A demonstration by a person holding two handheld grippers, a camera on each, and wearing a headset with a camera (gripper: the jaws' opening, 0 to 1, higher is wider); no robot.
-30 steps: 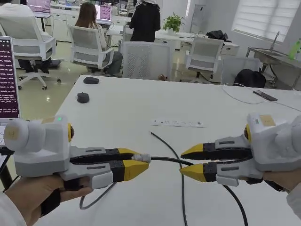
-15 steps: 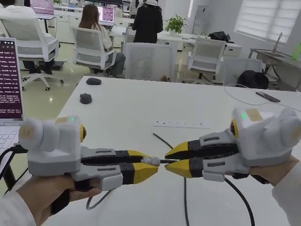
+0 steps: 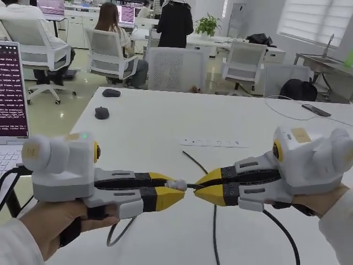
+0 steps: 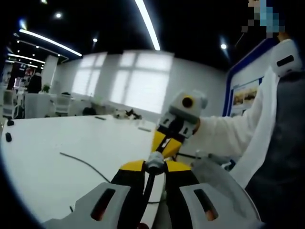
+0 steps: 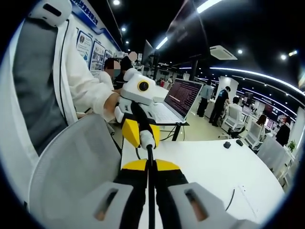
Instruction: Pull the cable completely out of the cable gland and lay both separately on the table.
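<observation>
While both tools hang above the white desk (image 3: pixel 149 127), the left hand-held gripper (image 3: pixel 173 187) is clenched on the white gland (image 3: pixel 177 185), which pokes out just past its yellow tips. Facing it tip to tip, the right hand-held gripper (image 3: pixel 197 187) has its jaws closed on the black cable (image 3: pixel 214 221) right beside the gland, so a short dark stretch shows between the two. The cable sits in the gland, and both are held in the air, clear of the desk.

Seen from the left gripper view, the gland lies between that gripper's own yellow tips, with the right hand-held gripper just beyond it and a white sleeve behind. From the right gripper view, the cable runs up the slot between its own jaws and meets the gland, gripped by the left hand-held gripper opposite.

Below the grippers, black strands of cable lie on the desk: one runs back toward a white power strip (image 3: pixel 212 143), another passes under the right hand-held gripper toward the near edge. Farther off on the desk a dark mouse (image 3: pixel 101 112) rests, well apart from the work. At the left edge a laptop (image 3: pixel 11 91) shows a lit screen.
</observation>
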